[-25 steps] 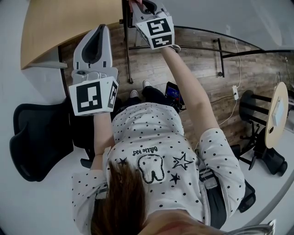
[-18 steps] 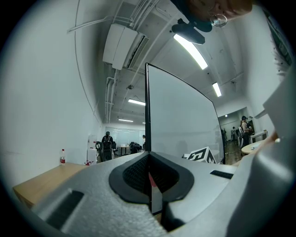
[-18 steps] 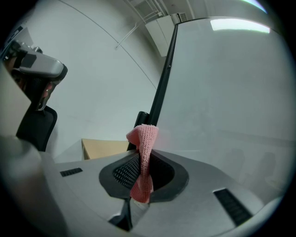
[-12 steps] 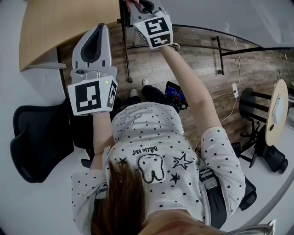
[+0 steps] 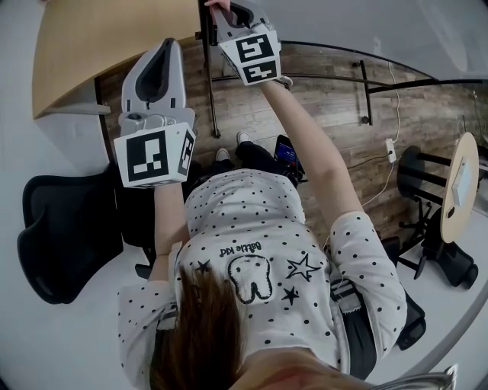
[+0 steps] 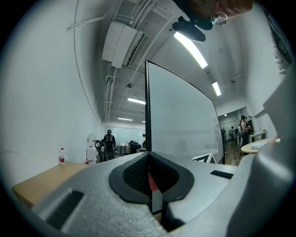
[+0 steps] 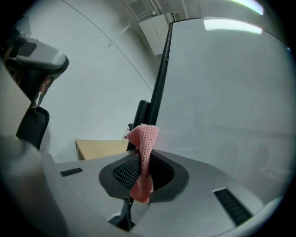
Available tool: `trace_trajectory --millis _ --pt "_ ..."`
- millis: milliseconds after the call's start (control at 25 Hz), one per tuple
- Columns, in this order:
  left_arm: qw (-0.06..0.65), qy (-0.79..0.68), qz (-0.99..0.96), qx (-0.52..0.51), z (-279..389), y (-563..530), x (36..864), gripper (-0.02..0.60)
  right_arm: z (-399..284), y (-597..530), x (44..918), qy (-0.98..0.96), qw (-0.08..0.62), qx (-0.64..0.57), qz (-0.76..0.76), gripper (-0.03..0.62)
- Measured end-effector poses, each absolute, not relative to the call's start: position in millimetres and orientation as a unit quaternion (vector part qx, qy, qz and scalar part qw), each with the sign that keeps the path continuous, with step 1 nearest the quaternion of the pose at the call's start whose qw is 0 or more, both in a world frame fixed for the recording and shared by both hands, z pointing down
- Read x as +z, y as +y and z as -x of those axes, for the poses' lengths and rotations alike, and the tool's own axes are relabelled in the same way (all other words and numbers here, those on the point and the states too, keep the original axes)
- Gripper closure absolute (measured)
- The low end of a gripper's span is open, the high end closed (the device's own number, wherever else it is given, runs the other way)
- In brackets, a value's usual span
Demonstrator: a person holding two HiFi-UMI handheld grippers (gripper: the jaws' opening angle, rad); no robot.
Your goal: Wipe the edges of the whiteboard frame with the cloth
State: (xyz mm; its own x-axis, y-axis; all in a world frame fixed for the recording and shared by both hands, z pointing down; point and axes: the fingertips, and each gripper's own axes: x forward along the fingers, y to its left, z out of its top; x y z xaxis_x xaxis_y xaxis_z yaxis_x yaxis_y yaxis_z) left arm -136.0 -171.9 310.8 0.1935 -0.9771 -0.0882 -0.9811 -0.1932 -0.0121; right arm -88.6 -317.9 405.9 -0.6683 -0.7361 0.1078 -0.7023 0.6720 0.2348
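Observation:
Edge-on in the head view, the whiteboard's dark frame (image 5: 207, 76) runs down from the top. My right gripper (image 5: 229, 9) reaches up to it, shut on a pink knitted cloth (image 5: 221, 4). In the right gripper view the cloth (image 7: 144, 157) sticks up out of the right gripper (image 7: 141, 173) and its top lies against the black frame edge (image 7: 162, 65). My left gripper (image 5: 166, 47) is held lower and to the left of the frame. Its jaws (image 6: 149, 173) are shut, pointing straight at the frame edge (image 6: 147, 106), apart from it.
A wooden table (image 5: 107, 38) stands left of the board, with a black chair (image 5: 61, 228) beside the person. The board's stand legs (image 5: 328, 76) lie across the wood floor. A round table (image 5: 461, 190) is at the right. People (image 6: 108, 143) stand far off.
My right gripper has slid a little further up and left along the frame with the cloth. The left gripper has hardly moved.

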Motion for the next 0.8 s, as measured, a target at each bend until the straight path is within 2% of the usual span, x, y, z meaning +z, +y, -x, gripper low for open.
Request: trace_trajectory --millis 800 --pt "0.027 0.646 0.762 0.029 148.2 -167.1 317.6 0.566 87.9 -319.1 435.7 -0.9 0.114 -0.064 -0.417 0.56"
